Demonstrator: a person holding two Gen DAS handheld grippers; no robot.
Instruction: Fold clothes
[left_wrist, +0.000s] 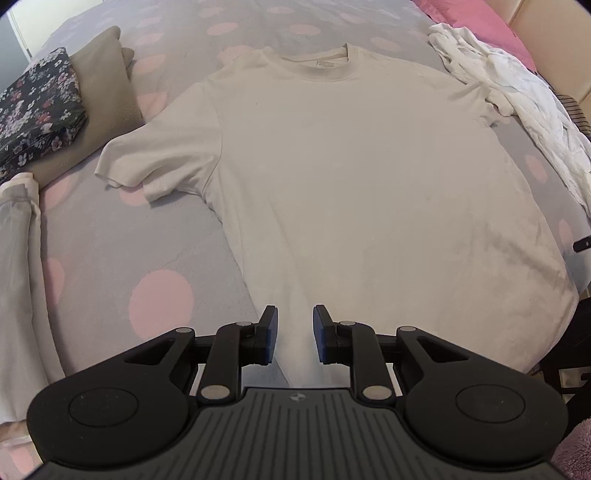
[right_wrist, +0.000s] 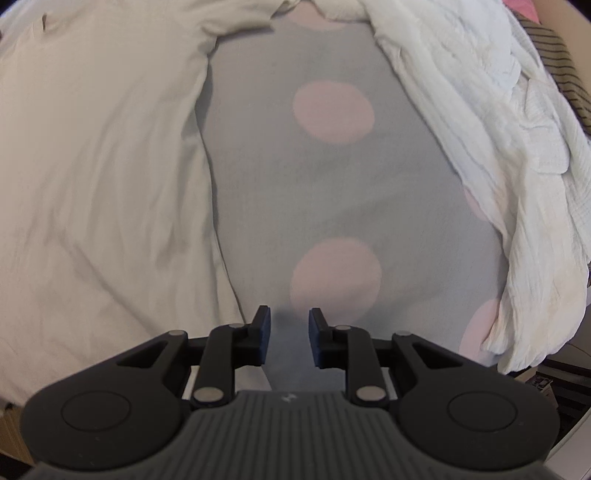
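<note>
A cream T-shirt (left_wrist: 351, 166) lies spread flat on the bed, collar at the far end, hem toward me. My left gripper (left_wrist: 294, 334) is open and empty, just above the shirt's hem near its left side. In the right wrist view the same T-shirt (right_wrist: 99, 155) fills the left half. My right gripper (right_wrist: 289, 338) is open and empty over the bare bedsheet (right_wrist: 332, 184), just right of the shirt's right edge.
The grey bedsheet (left_wrist: 110, 251) has pink dots. A crumpled white garment (left_wrist: 517, 96) lies at the right, also in the right wrist view (right_wrist: 498, 166). A floral folded cloth (left_wrist: 37, 107) on a taupe one (left_wrist: 107, 85) sits far left. A pale garment (left_wrist: 18, 266) lies at the left edge.
</note>
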